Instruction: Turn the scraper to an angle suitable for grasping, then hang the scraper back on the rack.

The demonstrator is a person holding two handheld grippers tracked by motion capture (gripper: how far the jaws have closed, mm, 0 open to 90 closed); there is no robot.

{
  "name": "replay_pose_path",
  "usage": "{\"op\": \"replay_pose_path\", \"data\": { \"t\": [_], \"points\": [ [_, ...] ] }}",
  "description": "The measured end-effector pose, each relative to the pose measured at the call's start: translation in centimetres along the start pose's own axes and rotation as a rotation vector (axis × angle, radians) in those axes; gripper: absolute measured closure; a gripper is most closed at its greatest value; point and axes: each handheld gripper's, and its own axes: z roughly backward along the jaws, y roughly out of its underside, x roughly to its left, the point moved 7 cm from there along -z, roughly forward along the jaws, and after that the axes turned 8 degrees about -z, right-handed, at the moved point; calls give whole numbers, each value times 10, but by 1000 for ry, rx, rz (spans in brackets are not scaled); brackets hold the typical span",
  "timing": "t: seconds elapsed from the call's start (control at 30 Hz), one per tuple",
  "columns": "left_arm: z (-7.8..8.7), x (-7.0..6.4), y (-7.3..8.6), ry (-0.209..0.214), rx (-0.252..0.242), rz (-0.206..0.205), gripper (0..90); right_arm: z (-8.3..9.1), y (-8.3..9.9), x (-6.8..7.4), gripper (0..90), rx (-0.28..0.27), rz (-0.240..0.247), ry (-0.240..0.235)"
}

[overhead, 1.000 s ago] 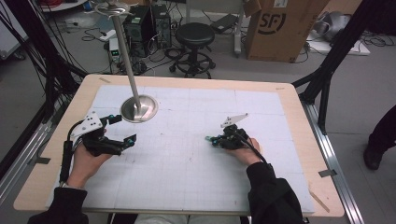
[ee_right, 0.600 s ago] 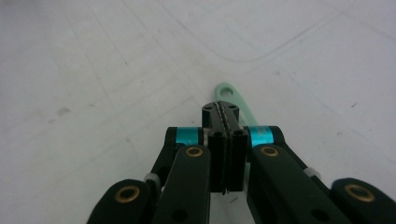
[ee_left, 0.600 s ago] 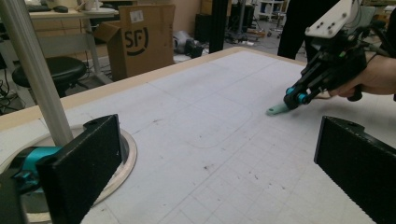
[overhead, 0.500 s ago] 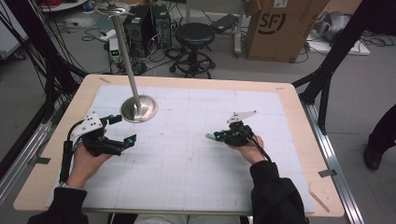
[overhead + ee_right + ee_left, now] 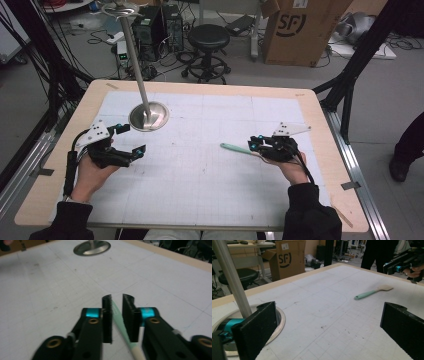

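Note:
A mint-green spatula with a pale head lies flat on the white gridded mat, right of the middle. My right gripper hovers just over its head end. In the right gripper view the handle runs under the narrow gap between the jaws, which stand slightly apart and do not clamp it. The left gripper view shows the spatula resting on the mat with the right gripper raised above it. My left gripper is held wide open at the left, with nothing between its jaws.
A round metal base with a tall slanted pole stands on the mat just beyond my left gripper. The wooden table edge frames the mat. Behind the table are a black stool and a cardboard box.
My right gripper has drawn back to the right, and the green spatula now lies uncovered on the mat in front of it. The left gripper has hardly moved.

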Motion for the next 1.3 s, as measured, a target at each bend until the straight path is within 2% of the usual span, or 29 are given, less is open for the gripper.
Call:
{"op": "replay_pose_path", "data": {
  "t": [0.1, 0.17, 0.2, 0.23, 0.33, 0.37, 0.4, 0.47, 0.53, 0.57, 0.63, 0.8, 1.2, 1.3],
  "points": [
    [0, 0, -1, 0, -7, 3, 17, 10, 4, -5, 548, -17, -20, 2],
    [0, 0, 0, 2, -3, 0, 17, 13, 5, -6, 520, -18, -28, -7],
    [0, 0, 0, 2, -3, -1, 17, 16, 6, -7, 478, -22, -31, -13],
    [0, 1, 0, 1, -6, 4, 17, 19, 8, -8, 407, -24, -28, -11],
    [0, 1, 0, 2, -4, 7, 17, 26, 10, -13, 279, -26, -38, 7],
    [0, 1, 0, 3, -4, 8, 17, 31, 10, -17, 185, -37, -49, 18],
    [0, 1, 0, 2, -2, 6, 17, 31, 10, -17, 185, -37, -49, 18],
    [0, 1, 0, 2, -2, 5, 17, 37, 8, -20, 92, -66, -68, 26],
    [0, 2, 1, 0, 0, 6, 17, 39, 7, -20, 71, -79, -69, 24],
    [0, 2, 1, 0, -1, 6, 17, 41, 6, -21, 2, -91, -79, 21],
    [0, 2, 1, -1, 0, 6, 17, 45, 5, -23, 3, -100, -95, 37],
    [-1, 1, 1, 1, 4, 3, 17, 49, 6, -25, 4, -95, -81, 44],
    [0, -1, 1, 4, 14, 1, 17, 44, 5, -20, 4, -71, -35, 17],
    [0, 0, 1, 7, 10, 3, 17, 41, 4, -19, 4, -46, -17, 9]
  ]
}}
